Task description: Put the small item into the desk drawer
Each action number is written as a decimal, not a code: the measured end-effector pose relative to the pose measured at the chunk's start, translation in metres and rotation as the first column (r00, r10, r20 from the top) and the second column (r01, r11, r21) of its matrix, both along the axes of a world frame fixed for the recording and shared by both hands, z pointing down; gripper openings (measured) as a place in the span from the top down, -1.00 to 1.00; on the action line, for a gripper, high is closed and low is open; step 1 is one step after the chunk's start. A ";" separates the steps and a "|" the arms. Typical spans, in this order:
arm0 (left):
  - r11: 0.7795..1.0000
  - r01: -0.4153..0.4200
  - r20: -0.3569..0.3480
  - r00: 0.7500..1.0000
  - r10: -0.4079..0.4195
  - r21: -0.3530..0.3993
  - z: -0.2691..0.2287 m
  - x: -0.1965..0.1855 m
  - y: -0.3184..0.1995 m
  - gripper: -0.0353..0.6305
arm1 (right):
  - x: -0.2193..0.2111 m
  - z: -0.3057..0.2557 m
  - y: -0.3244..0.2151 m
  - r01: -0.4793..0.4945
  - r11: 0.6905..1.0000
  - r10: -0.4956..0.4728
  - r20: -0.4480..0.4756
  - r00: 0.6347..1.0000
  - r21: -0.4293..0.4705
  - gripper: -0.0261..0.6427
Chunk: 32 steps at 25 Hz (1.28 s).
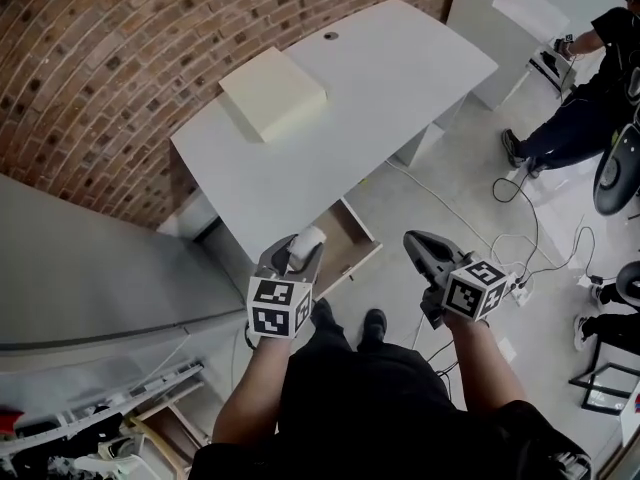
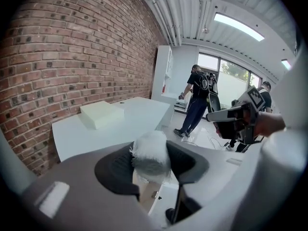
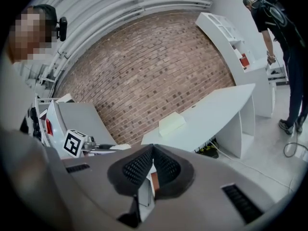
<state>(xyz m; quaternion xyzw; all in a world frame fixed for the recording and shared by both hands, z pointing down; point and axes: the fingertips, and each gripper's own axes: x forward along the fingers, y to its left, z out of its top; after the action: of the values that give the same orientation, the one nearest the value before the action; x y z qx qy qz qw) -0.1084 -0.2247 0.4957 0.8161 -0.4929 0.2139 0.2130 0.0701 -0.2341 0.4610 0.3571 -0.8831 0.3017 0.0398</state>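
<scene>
Closest to the lens, dark-clothed torso (image 1: 380, 408) and two forearms (image 1: 250, 388) across the bottom of the head view, one gripper at the end of each. Beyond them, white desk (image 1: 400, 78) running from centre to upper right, set against the brick wall (image 1: 120, 48) at upper left. Pale foam block (image 1: 272, 93) lying on the desk top, well apart from everything in use. Under the desk's near edge, at frame centre, desk drawer (image 1: 350, 246) already pulled out, tan bottom showing, apparently nothing in it.

Left gripper (image 1: 298, 256) at the drawer's left edge in the picture, clamped on the small item (image 1: 308, 239). Same small item (image 2: 150, 154) in the left gripper view: a white frayed roll pinched between the two dark pads and sticking up above them. Held higher than the desk top, going by that view's downward look onto it. Right gripper (image 1: 416, 244) to the right of the drawer, apart from it, pads pressed together at the tips in its own view, nothing between them.

Judged from this: drawer opening done, pickup done, carry partly done. Left to do: bring the item over the open mouth, lower it inside, spread the pads. Possibly also push the drawer shut, likely a job for the free right gripper.
</scene>
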 end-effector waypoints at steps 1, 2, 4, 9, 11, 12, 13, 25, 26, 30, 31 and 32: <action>1.000 -0.007 0.004 1.000 0.007 -0.013 0.006 0.001 0.000 0.31 | -0.001 0.004 0.002 -0.001 1.000 0.001 0.001 1.000 -0.008 0.89; 1.000 -0.014 0.008 1.000 0.014 -0.027 0.013 0.002 0.000 0.31 | -0.001 0.007 0.004 -0.001 1.000 0.001 0.003 1.000 -0.014 0.89; 0.998 -0.028 0.016 0.999 0.029 -0.056 0.026 0.005 0.001 0.31 | -0.002 0.015 0.008 -0.001 1.000 0.001 0.004 1.000 -0.028 0.89; 0.989 -0.063 0.019 0.998 0.066 -0.132 0.063 0.014 0.002 0.31 | 0.003 0.046 0.011 -0.016 0.996 0.015 -0.008 1.000 -0.083 0.89; 0.985 -0.073 0.022 0.997 0.078 -0.157 0.078 0.017 0.001 0.31 | 0.001 0.055 0.010 -0.017 0.995 0.016 -0.010 1.000 -0.095 0.89; 0.983 -0.076 0.021 0.996 0.081 -0.168 0.085 0.018 0.000 0.31 | -0.001 0.058 0.010 -0.013 0.995 0.012 -0.009 1.000 -0.099 0.89; 0.981 -0.078 0.020 0.996 0.083 -0.178 0.091 0.019 -0.001 0.31 | -0.003 0.062 0.011 -0.008 0.995 0.007 -0.009 1.000 -0.103 0.89; 0.950 -0.119 0.009 0.992 0.128 -0.290 0.168 0.023 -0.003 0.31 | -0.023 0.100 0.010 0.013 0.986 -0.020 -0.038 0.999 -0.167 0.89; 0.946 -0.123 0.008 0.991 0.131 -0.299 0.176 0.023 -0.004 0.31 | -0.025 0.103 0.010 0.017 0.985 -0.024 -0.041 0.999 -0.171 0.89; 0.933 -0.139 0.000 0.989 0.147 -0.332 0.207 0.024 -0.009 0.31 | -0.033 0.121 0.009 0.028 0.981 -0.040 -0.056 0.998 -0.193 0.89; 0.929 -0.141 -0.001 0.989 0.150 -0.341 0.215 0.025 -0.010 0.31 | -0.035 0.126 0.009 0.030 0.980 -0.043 -0.060 0.997 -0.198 0.89; 0.925 -0.143 -0.001 0.988 0.153 -0.351 0.223 0.026 -0.011 0.31 | -0.035 0.130 0.008 0.032 0.978 -0.046 -0.063 0.997 -0.204 0.89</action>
<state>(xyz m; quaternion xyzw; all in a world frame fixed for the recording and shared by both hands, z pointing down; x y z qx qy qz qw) -0.0822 -0.2358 0.7187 0.7970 -0.3867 0.3245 0.3315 0.0346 -0.2256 0.5910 0.3437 -0.8527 0.3772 0.1117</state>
